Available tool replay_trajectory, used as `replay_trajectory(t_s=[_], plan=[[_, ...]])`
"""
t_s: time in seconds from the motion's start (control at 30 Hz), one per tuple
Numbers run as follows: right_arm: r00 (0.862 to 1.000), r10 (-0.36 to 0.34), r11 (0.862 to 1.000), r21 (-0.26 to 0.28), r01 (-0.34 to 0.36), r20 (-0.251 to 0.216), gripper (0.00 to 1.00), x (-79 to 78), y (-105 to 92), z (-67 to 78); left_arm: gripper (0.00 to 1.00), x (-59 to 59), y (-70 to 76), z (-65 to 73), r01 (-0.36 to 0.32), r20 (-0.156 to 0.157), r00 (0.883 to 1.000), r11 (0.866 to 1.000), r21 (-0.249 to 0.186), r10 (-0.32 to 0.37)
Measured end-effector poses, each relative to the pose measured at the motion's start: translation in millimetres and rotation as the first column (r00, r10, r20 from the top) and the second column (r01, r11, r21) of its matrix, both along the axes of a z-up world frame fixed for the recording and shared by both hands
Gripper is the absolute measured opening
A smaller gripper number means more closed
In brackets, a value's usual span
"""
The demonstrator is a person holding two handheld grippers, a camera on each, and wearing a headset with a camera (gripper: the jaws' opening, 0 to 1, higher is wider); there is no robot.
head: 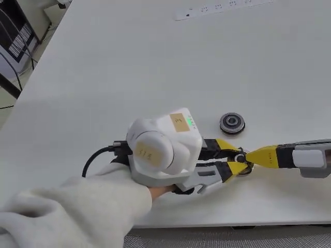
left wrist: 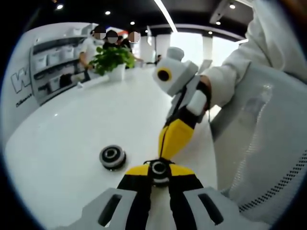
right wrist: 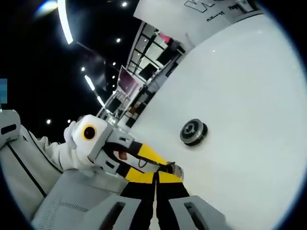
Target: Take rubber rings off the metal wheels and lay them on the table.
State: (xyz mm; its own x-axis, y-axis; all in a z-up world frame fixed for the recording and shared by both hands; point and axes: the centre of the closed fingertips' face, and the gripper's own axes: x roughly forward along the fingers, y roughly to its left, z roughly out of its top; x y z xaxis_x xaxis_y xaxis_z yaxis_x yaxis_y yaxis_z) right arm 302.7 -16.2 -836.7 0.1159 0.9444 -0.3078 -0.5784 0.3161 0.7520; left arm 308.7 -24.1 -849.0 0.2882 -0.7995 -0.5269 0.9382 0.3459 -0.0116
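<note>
- Worktop (head: 129, 62): white and broad, with a power strip (head: 222, 8) at its far edge.
- Held metal wheel (head: 243, 166): near the front edge of the worktop, caught between the two tools. In the left gripper view it sits between that tool's yellow jaw tips (left wrist: 159, 167).
- Left hand-held gripper (head: 239, 161): clenched on the held metal wheel, one jaw on each side, steadying it.
- Right hand-held gripper (head: 251, 157): comes in from the opposite side, and its own view shows the jaws drawn together (right wrist: 160, 173). The tips meet the held wheel's rim. I cannot tell whether the rubber ring is pinched between them.
- Second metal wheel (head: 232, 123): lies flat on the worktop just beyond the two tools and touches neither. Its dark outer band reads as a rubber ring in place (left wrist: 112, 156).
- Progress (a judgement): early. Both wheels look ringed. The step in hand is likely prising the first ring off the held wheel.
- Outstanding: free that ring and lay it on the worktop, then do the same for the second metal wheel.
</note>
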Motion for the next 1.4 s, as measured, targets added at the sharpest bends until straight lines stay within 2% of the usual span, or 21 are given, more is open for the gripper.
replay_trajectory(t_s=[0.33,0.47,0.67,0.77,0.83,0.97,1.1,1.2,1.23,1.4], plan=[[1.000,0.005,1.000,0.017,-0.005,-0.001,0.00,-1.6,0.7,4.5,0.13,-0.6,-0.2,0.2,0.004,0.006,1.000,1.000,0.010,-0.004],[1.000,-0.006,1.000,0.009,0.006,-0.001,0.00,-0.3,-0.7,3.4,0.14,-0.6,-0.1,0.4,-0.004,-0.003,1.000,1.000,0.009,0.004],[1.000,-0.025,0.999,-0.026,0.025,-0.013,0.00,2.7,-5.6,-3.8,0.14,-1.2,1.3,0.4,0.007,0.003,1.000,0.999,0.053,-0.007],[0.999,-0.035,0.999,-0.037,0.035,-0.010,0.00,4.2,-7.4,-4.7,0.14,-0.7,3.8,0.9,-0.001,-0.007,1.000,0.998,0.068,0.001],[0.999,-0.031,0.999,-0.043,0.031,-0.008,0.00,3.7,-7.2,-4.2,0.16,-0.5,6.3,1.8,0.011,0.014,1.000,0.996,0.093,-0.012],[1.000,-0.008,0.997,-0.072,0.010,0.021,0.00,-0.5,-5.2,-2.3,0.19,-0.6,10.8,3.2,0.010,0.018,1.000,0.993,0.120,-0.012],[0.998,0.015,0.995,-0.103,-0.010,0.053,0.00,-2.1,-4.3,-0.7,0.19,-2.2,13.1,4.9,0.020,0.045,0.999,0.989,0.148,-0.027],[0.998,0.026,0.993,-0.115,-0.018,0.062,0.00,-4.0,-3.3,-0.2,0.17,-2.0,14.3,1.4,0.019,0.040,0.999,0.987,0.159,-0.026],[0.997,0.031,0.993,-0.120,-0.022,0.067,0.00,-4.7,-3.3,0.0,0.16,-1.5,13.1,2.8,0.018,0.042,0.999,0.989,0.149,-0.024],[0.995,0.048,0.990,-0.136,-0.036,0.083,0.00,-7.0,-2.2,1.2,0.13,-2.6,11.8,2.9,0.024,0.047,0.998,0.988,0.151,-0.032]])
